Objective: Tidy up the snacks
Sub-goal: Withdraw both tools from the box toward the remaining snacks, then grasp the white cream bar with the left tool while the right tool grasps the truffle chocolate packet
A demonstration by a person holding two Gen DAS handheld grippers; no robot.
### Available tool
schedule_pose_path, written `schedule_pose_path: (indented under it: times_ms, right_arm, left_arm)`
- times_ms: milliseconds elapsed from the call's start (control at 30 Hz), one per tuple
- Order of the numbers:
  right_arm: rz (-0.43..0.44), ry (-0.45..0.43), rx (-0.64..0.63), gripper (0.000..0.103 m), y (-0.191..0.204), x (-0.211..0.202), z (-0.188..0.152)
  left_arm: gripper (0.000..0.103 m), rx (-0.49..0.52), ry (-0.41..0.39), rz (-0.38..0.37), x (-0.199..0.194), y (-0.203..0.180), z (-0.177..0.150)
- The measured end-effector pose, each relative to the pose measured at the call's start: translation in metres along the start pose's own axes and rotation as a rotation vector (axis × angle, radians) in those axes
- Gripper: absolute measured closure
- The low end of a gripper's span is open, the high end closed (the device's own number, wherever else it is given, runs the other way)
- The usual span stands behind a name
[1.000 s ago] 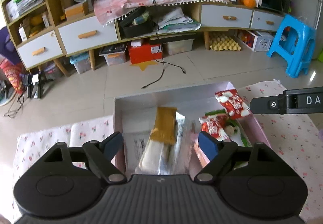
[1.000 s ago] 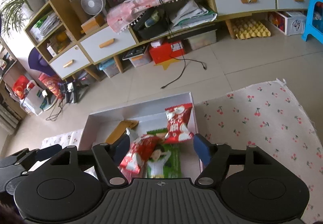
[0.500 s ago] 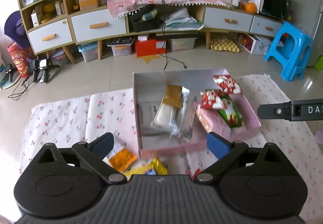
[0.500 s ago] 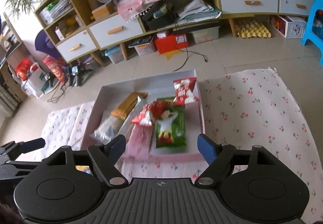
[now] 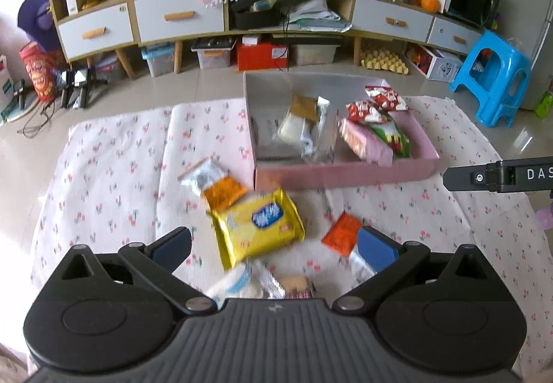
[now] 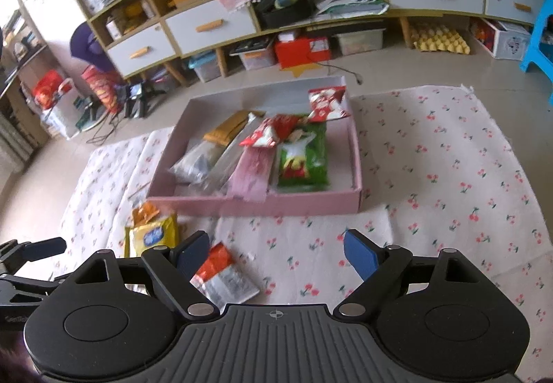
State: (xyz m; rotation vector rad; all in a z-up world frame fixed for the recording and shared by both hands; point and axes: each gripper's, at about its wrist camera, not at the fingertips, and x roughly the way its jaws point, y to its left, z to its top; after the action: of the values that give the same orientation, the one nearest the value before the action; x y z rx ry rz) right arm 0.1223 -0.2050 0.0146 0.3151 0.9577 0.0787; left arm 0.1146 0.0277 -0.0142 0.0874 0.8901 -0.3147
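Observation:
A pink box on the cherry-print cloth holds several snack packs: clear-wrapped ones on its left, red, pink and green ones on its right. Loose snacks lie on the cloth before it: a yellow pack, an orange-and-clear pack, an orange-red pack, and pale packs near the left gripper's body. My left gripper is open and empty above the yellow pack. My right gripper is open and empty, its left finger beside the orange-red pack.
The cherry-print cloth covers the work surface. Beyond it are a tiled floor, a low cabinet with drawers and clutter, storage boxes beneath, and a blue stool at the right. The right gripper's finger shows at the left wrist view's right edge.
Both grippers have drawn back from the pink box toward the near side of the cloth. The loose snacks in front of the box have come into view. Both stay open.

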Motion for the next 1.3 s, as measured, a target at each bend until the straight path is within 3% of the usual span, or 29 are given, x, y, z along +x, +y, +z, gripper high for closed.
schedule_pose_path:
  times_ms: [300,467,733,900,967,1100,1200,1300]
  right_arm:
    - [0.007,0.044,-0.164,0.013,0.012,0.007,-0.03]
    - [-0.008,0.057,-0.266,0.013,0.011,0.012,-0.047]
    - [-0.039,0.173,-0.221,0.013,0.006,0.032,-0.056]
    - [0.006,0.217,-0.318,0.013,0.018,0.035,-0.062]
    - [0.028,0.215,-0.423,0.013,0.024,0.035,-0.068]
    - [-0.033,0.184,-0.615,0.013,0.028,0.039,-0.077]
    - [-0.074,0.21,-0.639,0.013,0.02,0.048,-0.079]
    - [-0.055,0.187,-0.623,0.013,0.015,0.05,-0.077]
  left_arm:
    - [0.001,0.059,0.005,0.005,0.003,0.015,-0.025]
    - [0.001,0.157,0.016,0.041,0.012,0.027,-0.041]
    - [0.004,0.183,0.113,0.033,0.029,0.046,-0.051]
    - [0.009,0.242,0.145,0.011,0.031,0.045,-0.056]
    - [0.017,0.257,0.163,0.017,0.033,0.045,-0.058]
    - [0.024,0.238,0.204,0.017,0.035,0.047,-0.06]
    - [0.026,0.234,0.218,0.015,0.032,0.047,-0.06]
    - [0.028,0.218,0.243,0.006,0.032,0.046,-0.059]
